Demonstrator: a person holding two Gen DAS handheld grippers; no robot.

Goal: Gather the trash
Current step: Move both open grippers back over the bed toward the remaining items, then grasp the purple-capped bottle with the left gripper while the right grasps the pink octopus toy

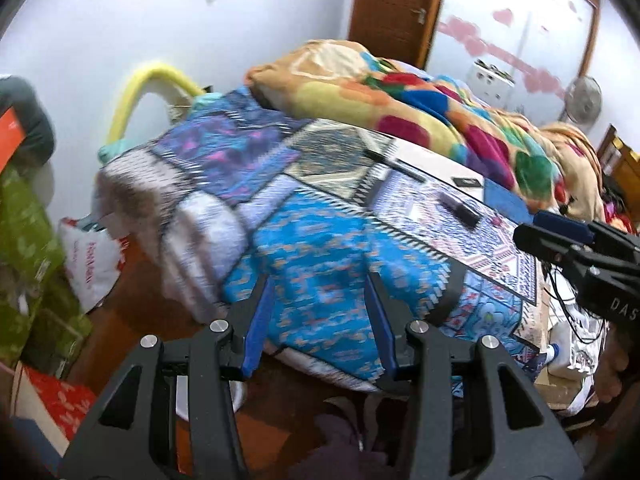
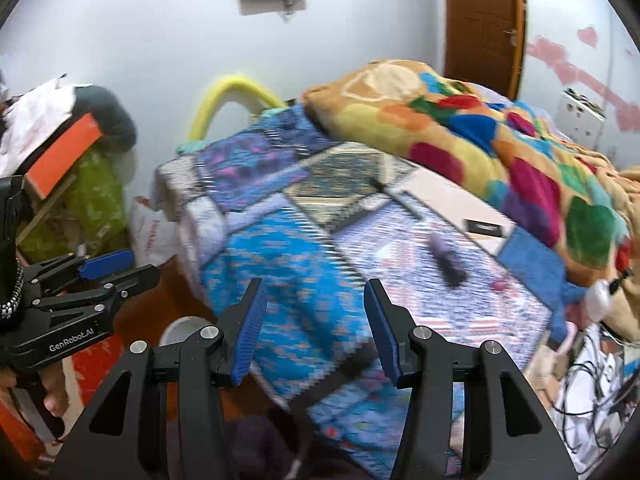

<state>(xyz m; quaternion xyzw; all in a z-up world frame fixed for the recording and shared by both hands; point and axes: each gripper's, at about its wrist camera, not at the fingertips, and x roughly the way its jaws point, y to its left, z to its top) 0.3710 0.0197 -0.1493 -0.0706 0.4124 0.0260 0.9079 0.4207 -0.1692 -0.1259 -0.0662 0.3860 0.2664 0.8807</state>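
Note:
My left gripper [image 1: 318, 276] is open and empty above the near corner of a bed with a blue patterned sheet [image 1: 316, 248]. My right gripper [image 2: 314, 284] is open and empty over the same corner of the sheet [image 2: 296, 276]. Small items lie on the bed: a dark wrapper-like piece [image 1: 460, 206] [image 2: 446, 258], a black card [image 1: 466, 181] [image 2: 486, 227], a thin dark stick [image 1: 394, 165] and a small pink scrap [image 2: 500, 285]. The right gripper also shows at the right edge of the left wrist view [image 1: 532, 232]; the left gripper shows at the left of the right wrist view [image 2: 132, 266].
A colourful blanket [image 1: 420, 100] is heaped on the bed's far side. A white plastic bag [image 1: 94, 260] and green boxes [image 1: 28, 248] stand on the floor at left. A white bucket [image 2: 182, 332] sits by the bed. Tangled cables [image 2: 600, 380] lie at right.

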